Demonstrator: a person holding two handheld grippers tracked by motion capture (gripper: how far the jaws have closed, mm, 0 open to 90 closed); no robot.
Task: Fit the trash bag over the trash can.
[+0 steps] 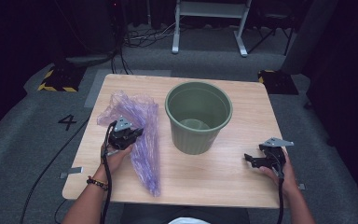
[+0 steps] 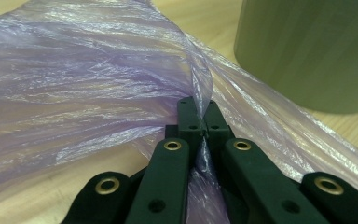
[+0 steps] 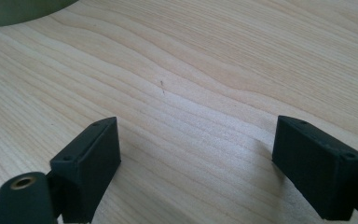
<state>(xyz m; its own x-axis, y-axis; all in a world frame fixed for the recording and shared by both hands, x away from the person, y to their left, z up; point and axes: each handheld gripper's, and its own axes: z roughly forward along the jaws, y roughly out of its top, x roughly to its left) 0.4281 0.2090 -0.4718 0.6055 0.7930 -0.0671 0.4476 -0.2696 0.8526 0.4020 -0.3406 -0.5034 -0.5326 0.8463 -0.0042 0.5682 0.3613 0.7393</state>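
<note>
Purple plastic bag (image 1: 142, 135) is lying stretched out on the left part of the tabletop (image 1: 223, 182), running from a crumpled, puffy end near the far-left corner down to a narrow tail that's reaching almost to the near edge. It's thin, see-through stuff with lots of wrinkles, and it's sitting just beside the green bucket (image 1: 198, 116) without touching it as far as I can tell from the high view.

I'm pinching it right now with my left gripper (image 1: 129, 134). Its jaws are squeezed all the way together on a gathered fold of the film, roughly at the middle of the bag's length. In the left gripper view the film is bunching up into a ridge right where the jaws are meeting (image 2: 199, 116), fanning out wide to the left and trailing off as a strip to the right, with the bucket's wall looming at the top right.

The bucket is standing upright about mid-tabletop, open top up.

My right gripper (image 1: 256, 161) is sitting low over the right side of the tabletop, well apart from the bag and the bucket. Its jaws are spread wide with bare wood between them, gripping nothing.
</note>
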